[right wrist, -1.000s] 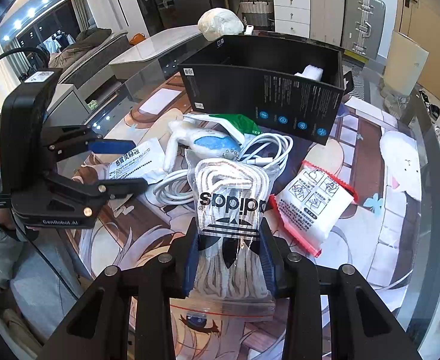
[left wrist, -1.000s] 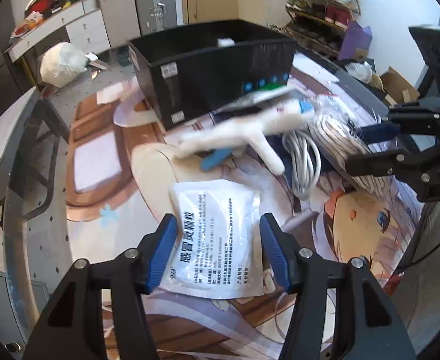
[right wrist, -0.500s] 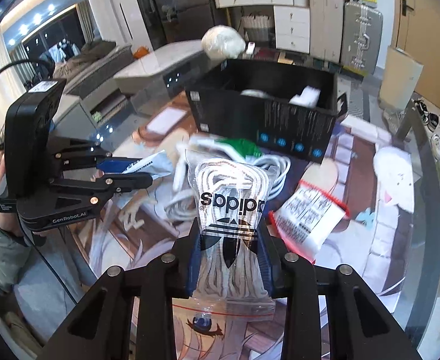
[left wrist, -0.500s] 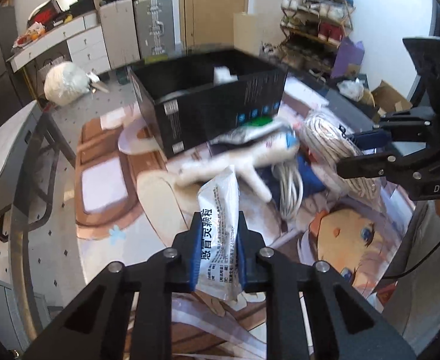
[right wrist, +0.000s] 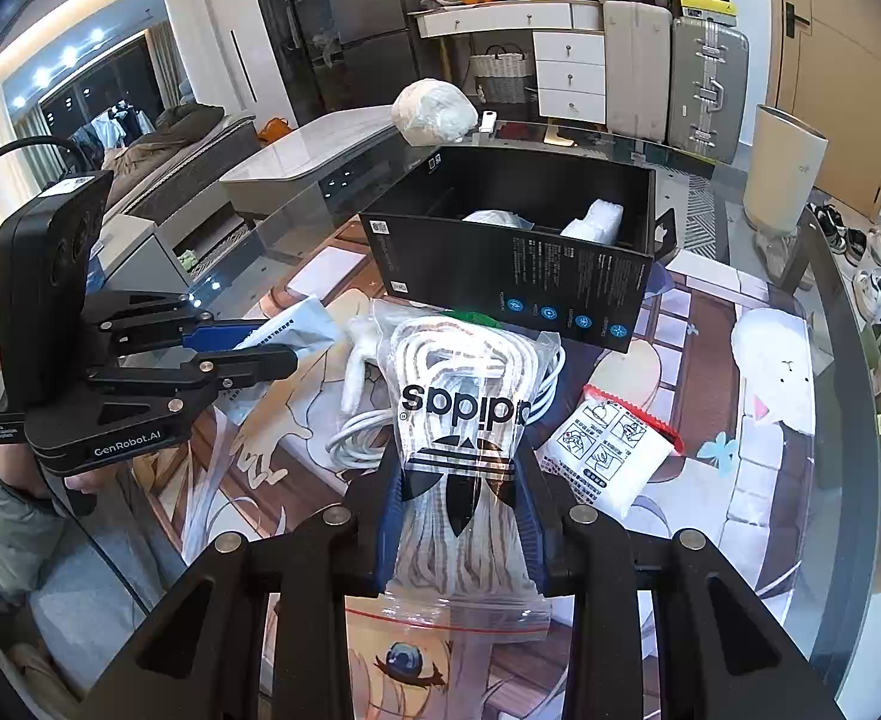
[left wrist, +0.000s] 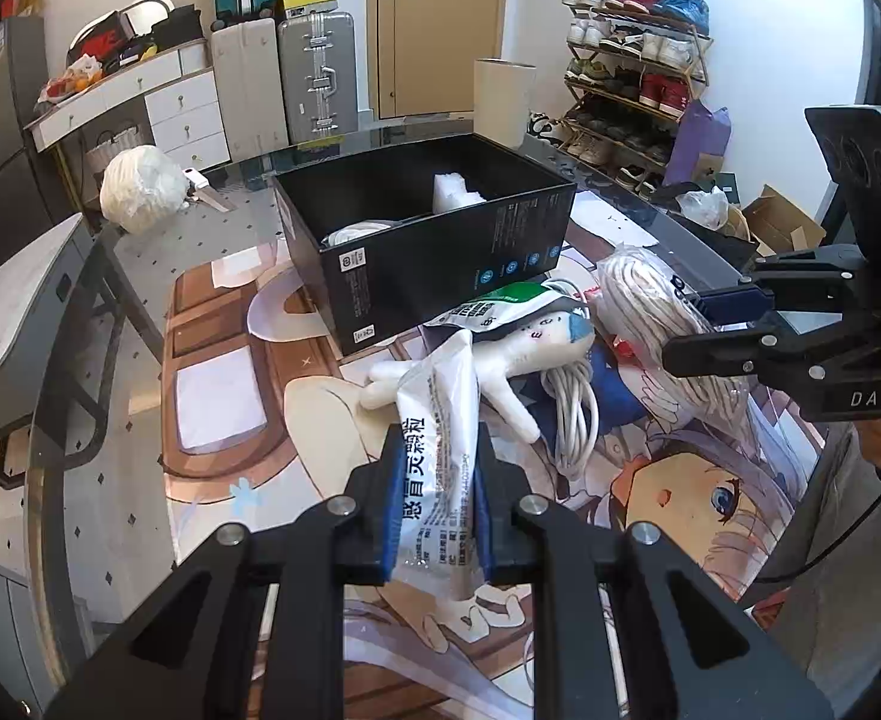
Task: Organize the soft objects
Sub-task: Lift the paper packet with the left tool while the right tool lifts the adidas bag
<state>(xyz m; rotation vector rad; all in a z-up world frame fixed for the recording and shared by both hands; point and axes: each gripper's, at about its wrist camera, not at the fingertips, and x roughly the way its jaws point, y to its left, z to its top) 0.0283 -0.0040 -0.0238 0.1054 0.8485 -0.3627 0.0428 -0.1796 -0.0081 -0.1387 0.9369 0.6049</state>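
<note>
1. Left wrist view: left gripper clamped on a white medicine sachet with black Chinese print; the sachet is pinched edge-on between the blue pads and stands up off the desk.
2. Right wrist view: right gripper clenched on a clear zip bag of white laces with black adidas print. Red zip strip hangs below the pads, bag body sticks forward toward the box.
3. Black box sits open-topped on the printed anime mat, beyond both grippers. Inside: a white foam-like block against the far wall, and a pale wrapped bundle near the front corner. Cannot tell what the bundle is.
4. Right wrist view confirms the same two white items in the box: block on the right, bundle left of it.
5. On the mat just in front of the box: white plush doll with a blue patch, a green-and-white pouch partly over it, coiled white cable beside it.
6. Red-edged white packet with instruction drawings lies flat on the mat, right of the lace bag, not touching the box.
7. White plastic-wrapped lump sits on the bare glass desk, well apart from the box.
</note>
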